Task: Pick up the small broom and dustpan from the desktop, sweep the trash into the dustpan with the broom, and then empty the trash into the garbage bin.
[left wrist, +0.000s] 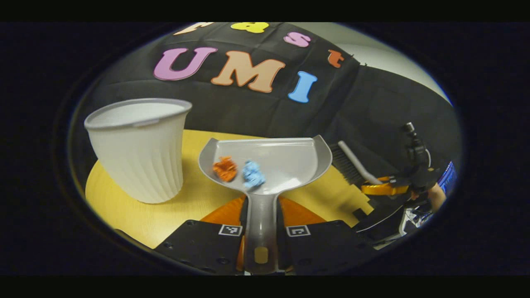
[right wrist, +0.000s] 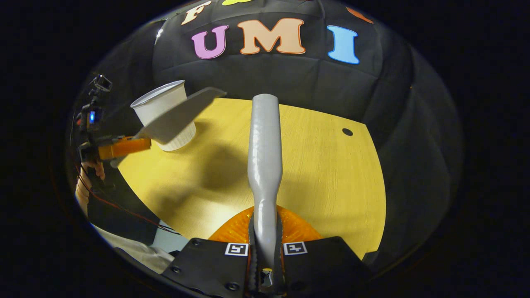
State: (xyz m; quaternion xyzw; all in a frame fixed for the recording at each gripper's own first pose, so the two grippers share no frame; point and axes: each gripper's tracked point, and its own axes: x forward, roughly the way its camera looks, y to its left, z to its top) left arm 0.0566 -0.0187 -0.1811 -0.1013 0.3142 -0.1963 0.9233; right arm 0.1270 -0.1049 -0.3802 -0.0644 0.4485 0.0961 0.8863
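Observation:
My left gripper [left wrist: 261,225] is shut on the grey handle of the dustpan [left wrist: 285,159], held level above the yellow table [left wrist: 190,203]. Inside the pan lie an orange crumpled scrap [left wrist: 225,168] and a blue crumpled scrap [left wrist: 253,174]. The white ribbed garbage bin [left wrist: 138,153] stands just left of the pan. My right gripper [right wrist: 265,244] is shut on the grey broom handle [right wrist: 264,153], which points forward over the table. In the left gripper view the broom [left wrist: 352,163] and right gripper [left wrist: 383,188] appear at the right. The right gripper view has the dustpan [right wrist: 178,116] raised in front of the bin [right wrist: 165,111].
The yellow table [right wrist: 323,174] has a small dark hole [right wrist: 347,132] near its far right edge. A person's hand [right wrist: 93,169] holds the left gripper [right wrist: 120,147] at the left. Black cloth walls close the back and right side.

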